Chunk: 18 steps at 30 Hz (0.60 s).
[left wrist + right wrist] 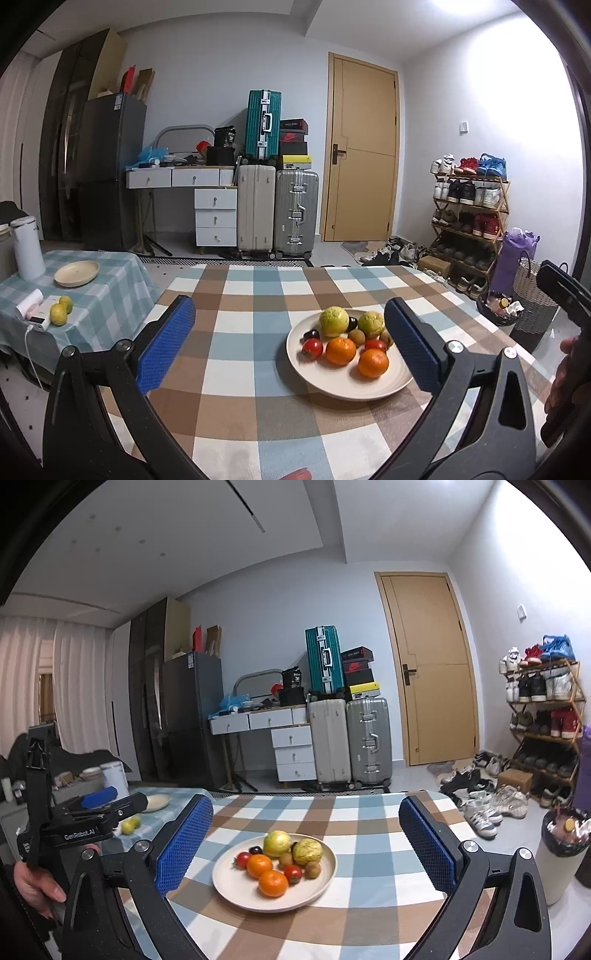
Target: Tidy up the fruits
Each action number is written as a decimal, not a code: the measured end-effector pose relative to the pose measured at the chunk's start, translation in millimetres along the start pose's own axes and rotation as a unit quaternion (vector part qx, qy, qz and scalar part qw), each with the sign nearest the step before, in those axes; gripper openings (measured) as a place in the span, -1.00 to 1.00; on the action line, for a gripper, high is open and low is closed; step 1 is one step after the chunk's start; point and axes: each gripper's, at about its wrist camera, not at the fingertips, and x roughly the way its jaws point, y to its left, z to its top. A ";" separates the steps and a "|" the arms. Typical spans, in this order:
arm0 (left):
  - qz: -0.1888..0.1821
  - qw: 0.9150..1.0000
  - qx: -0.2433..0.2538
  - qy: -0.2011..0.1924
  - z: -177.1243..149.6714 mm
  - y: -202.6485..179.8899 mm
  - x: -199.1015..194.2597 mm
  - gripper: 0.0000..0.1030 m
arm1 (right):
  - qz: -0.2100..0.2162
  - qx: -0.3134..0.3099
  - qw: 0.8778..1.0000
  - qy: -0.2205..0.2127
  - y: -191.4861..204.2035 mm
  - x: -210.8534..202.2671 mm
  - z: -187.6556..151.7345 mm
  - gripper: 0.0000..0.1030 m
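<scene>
Oranges [266,874]: two; tomatoes [268,867]: two

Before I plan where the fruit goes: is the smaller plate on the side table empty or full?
Empty. The smaller plate shows only its bare beige surface on the side table; two green-yellow citrus fruits lie apart from it on the cloth.

A cluttered room beyond the checked tablecloth [236,332]

At 12 o'clock a teal suitcase [263,123] stands atop a cream suitcase [256,210] and a silver suitcase [296,214]; shoeboxes [293,138] are stacked beside it. The white drawer desk [195,188] and dark fridge [110,166] sit toward 10, the tan door [364,147] at 1, and the loaded shoe rack [469,214] at 3.
</scene>
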 end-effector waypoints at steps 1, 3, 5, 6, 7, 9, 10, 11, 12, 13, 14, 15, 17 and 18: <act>0.000 1.000 -0.001 0.000 -3.4 0.2 1.7 0.98 | -0.001 -0.005 1.000 0.000 1.0 0.7 -2.5 0.99; 0.000 1.000 -0.003 0.002 -11.2 0.9 7.5 0.98 | -0.004 -0.016 1.000 -0.002 2.0 2.8 -9.0 0.99; 0.000 1.000 -0.001 0.006 -19.6 1.3 11.1 0.98 | -0.007 -0.023 1.000 -0.002 2.5 5.3 -14.9 0.99; 0.001 1.000 0.000 0.010 -21.3 1.4 16.9 0.98 | -0.009 -0.026 1.000 -0.003 2.6 6.7 -18.1 0.99; 0.001 1.000 0.001 0.013 -23.6 1.6 18.7 0.98 | -0.010 -0.028 1.000 -0.003 2.8 8.3 -20.5 0.99; -0.002 1.000 -0.001 0.020 -30.9 2.4 26.5 0.98 | -0.012 -0.033 0.999 -0.002 2.2 11.9 -24.8 0.99; -0.001 1.000 -0.001 0.022 -33.1 2.1 30.4 0.98 | -0.012 -0.033 0.999 -0.001 2.1 13.4 -26.8 0.99; -0.001 1.000 0.000 0.025 -36.1 2.3 33.4 0.98 | -0.012 -0.033 0.999 0.000 1.8 15.3 -28.9 0.99; -0.002 1.000 0.000 0.028 -40.0 2.8 37.3 0.98 | -0.012 -0.034 0.999 0.002 1.2 17.4 -31.3 0.99; -0.001 1.000 0.001 0.029 -43.6 2.9 40.4 0.98 | -0.012 -0.035 0.999 0.004 0.8 18.8 -32.8 0.99; 0.000 1.000 0.002 0.032 -46.3 3.3 43.4 0.98 | -0.013 -0.035 0.999 0.005 0.3 20.5 -34.5 0.99; 0.001 0.999 0.002 0.033 -47.1 3.5 46.0 0.98 | -0.013 -0.036 0.999 0.007 -0.1 22.5 -36.5 0.99; 0.002 0.999 0.003 0.037 -53.7 4.1 53.8 0.98 | -0.013 -0.038 0.999 0.012 0.4 26.1 -40.5 0.99; 0.002 0.999 0.002 0.039 -54.8 4.9 55.2 0.98 | -0.013 -0.040 0.999 0.013 0.2 27.6 -42.5 0.99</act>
